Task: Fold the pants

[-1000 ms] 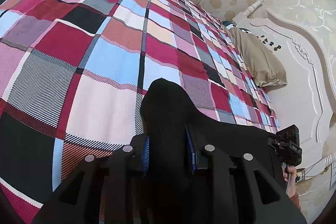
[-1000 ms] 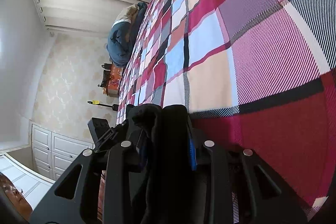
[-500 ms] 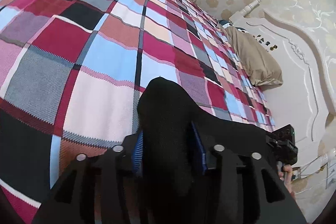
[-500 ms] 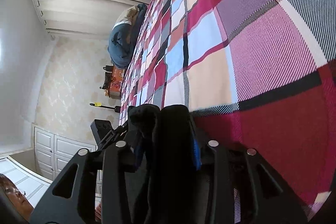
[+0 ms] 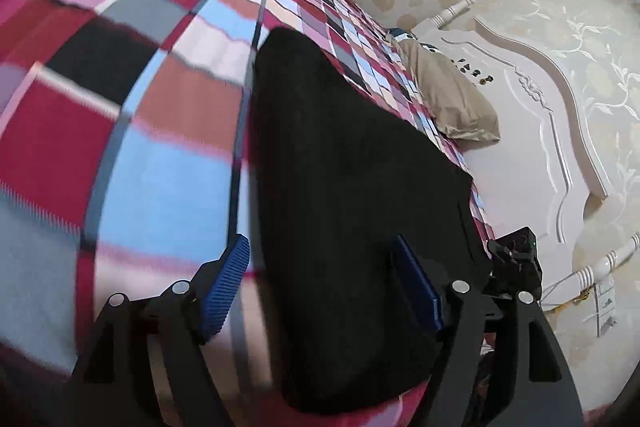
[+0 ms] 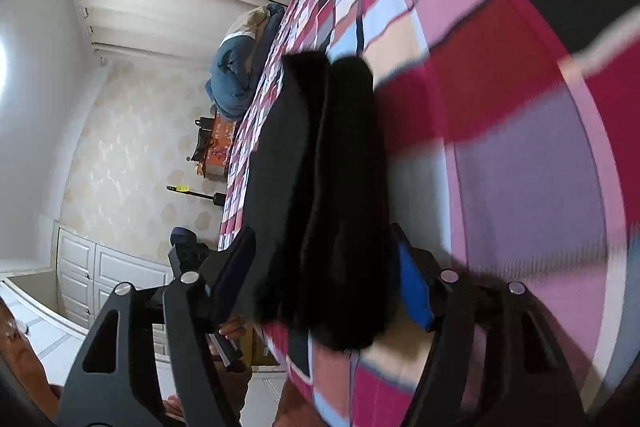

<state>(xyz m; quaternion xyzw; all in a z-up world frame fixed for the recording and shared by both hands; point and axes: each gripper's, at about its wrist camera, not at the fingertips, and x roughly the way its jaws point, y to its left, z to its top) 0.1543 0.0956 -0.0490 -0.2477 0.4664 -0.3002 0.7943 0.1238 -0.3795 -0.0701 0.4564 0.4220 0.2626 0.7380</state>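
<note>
Since both claws just opened, pants [image 5: 352, 211] released, lying flat on bed [image 5: 160, 155] between pads of left claw [image 5: 324, 287] and right claw [image 6: 326, 267], long axis pointing straight ahead.

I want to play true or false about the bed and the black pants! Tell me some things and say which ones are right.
1. The pants are black. True.
2. The pants lie on a plaid bed cover. True.
3. The left gripper is squeezing the pants tight. False: its jaws have just been opening and stand apart, with the pants between them but not pinched.
4. The pillow by the headboard is bright green. False: it is tan.
5. The right gripper has its jaws spread apart. True; they have just been opening around the folded pants.
6. The bed cover is plain white. False: it has red, blue, pink and black squares.
</note>
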